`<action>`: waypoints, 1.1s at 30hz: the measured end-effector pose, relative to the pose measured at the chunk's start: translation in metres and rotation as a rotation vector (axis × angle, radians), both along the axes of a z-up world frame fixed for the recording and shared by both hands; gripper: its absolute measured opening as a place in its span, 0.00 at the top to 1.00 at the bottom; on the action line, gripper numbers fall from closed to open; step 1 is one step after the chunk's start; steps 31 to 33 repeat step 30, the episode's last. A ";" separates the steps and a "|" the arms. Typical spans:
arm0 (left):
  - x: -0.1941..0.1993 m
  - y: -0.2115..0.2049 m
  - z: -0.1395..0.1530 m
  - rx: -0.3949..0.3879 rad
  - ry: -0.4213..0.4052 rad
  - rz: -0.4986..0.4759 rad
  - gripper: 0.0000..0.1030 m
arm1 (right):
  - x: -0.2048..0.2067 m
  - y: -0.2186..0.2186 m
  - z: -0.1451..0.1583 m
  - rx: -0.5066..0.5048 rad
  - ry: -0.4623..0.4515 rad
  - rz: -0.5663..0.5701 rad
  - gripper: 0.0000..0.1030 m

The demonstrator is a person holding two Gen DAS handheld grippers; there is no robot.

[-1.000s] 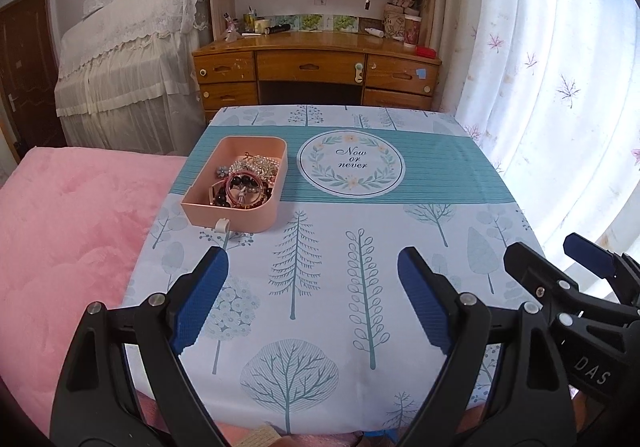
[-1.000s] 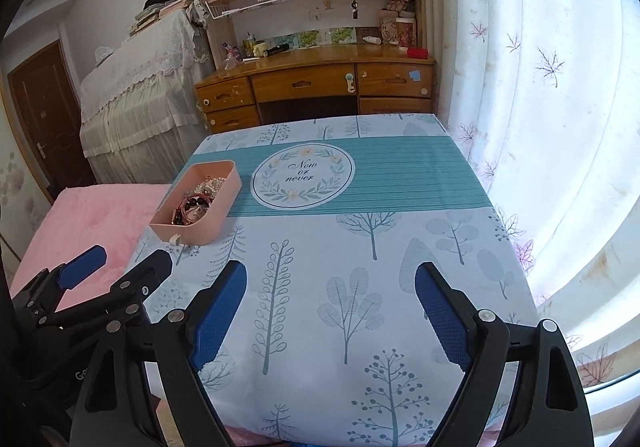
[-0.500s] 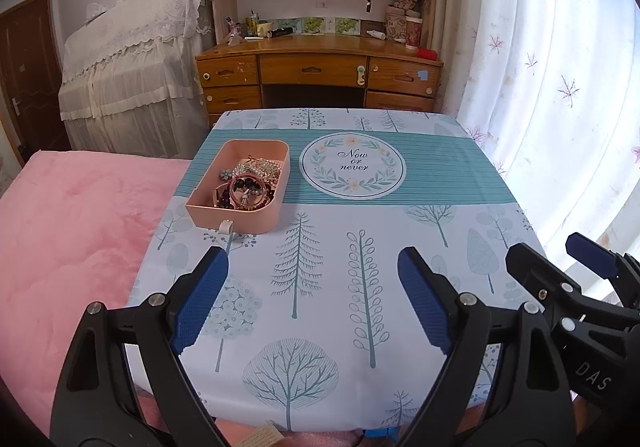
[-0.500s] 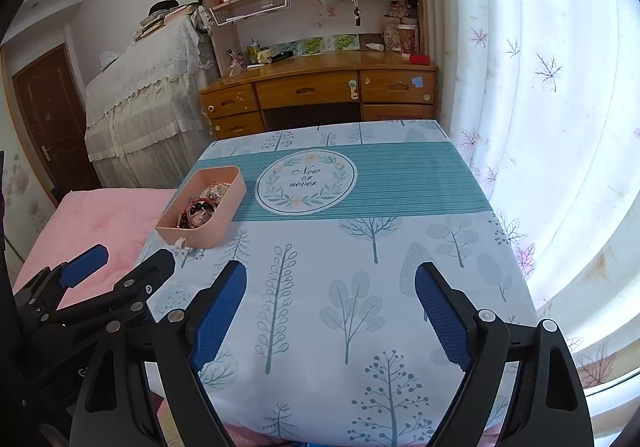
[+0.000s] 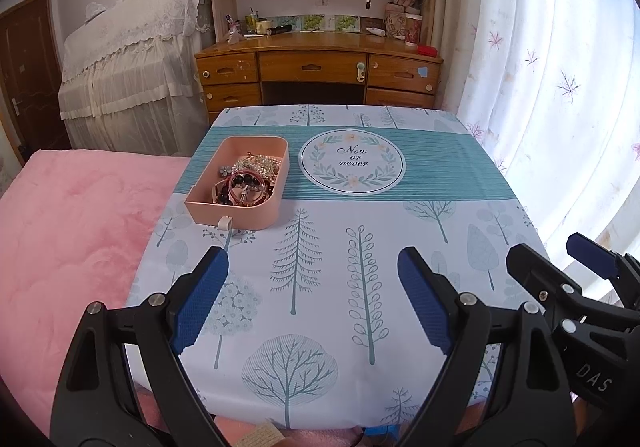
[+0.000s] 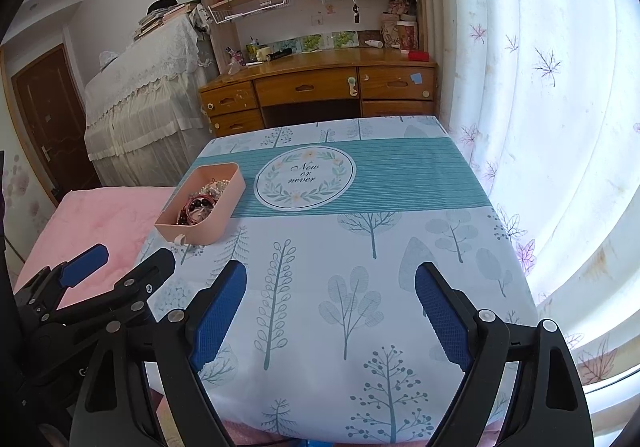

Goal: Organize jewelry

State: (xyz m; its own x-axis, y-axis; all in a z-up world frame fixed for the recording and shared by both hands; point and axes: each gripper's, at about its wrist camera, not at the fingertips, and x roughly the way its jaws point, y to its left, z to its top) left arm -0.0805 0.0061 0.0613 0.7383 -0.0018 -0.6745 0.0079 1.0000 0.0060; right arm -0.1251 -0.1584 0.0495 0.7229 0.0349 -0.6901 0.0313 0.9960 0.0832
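Tablecloth (image 5: 340, 279) medallion "Now or never", gripper (image 5: 592, 379) apparently "DAS"

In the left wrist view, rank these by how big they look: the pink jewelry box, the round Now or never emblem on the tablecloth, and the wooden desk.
Largest to smallest as they appear:
1. wooden desk
2. round emblem
3. pink jewelry box

The emblem and box look close in size, so that order is unsure, and the desk stands farther off.
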 end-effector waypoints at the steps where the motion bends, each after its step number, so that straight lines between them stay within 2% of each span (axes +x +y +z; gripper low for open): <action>1: 0.000 0.000 0.000 -0.002 0.000 -0.001 0.17 | -0.001 0.001 0.000 0.000 0.001 0.001 0.15; 33: -0.005 0.002 0.000 -0.003 -0.011 -0.003 0.17 | -0.006 0.003 -0.002 -0.003 -0.009 -0.001 0.15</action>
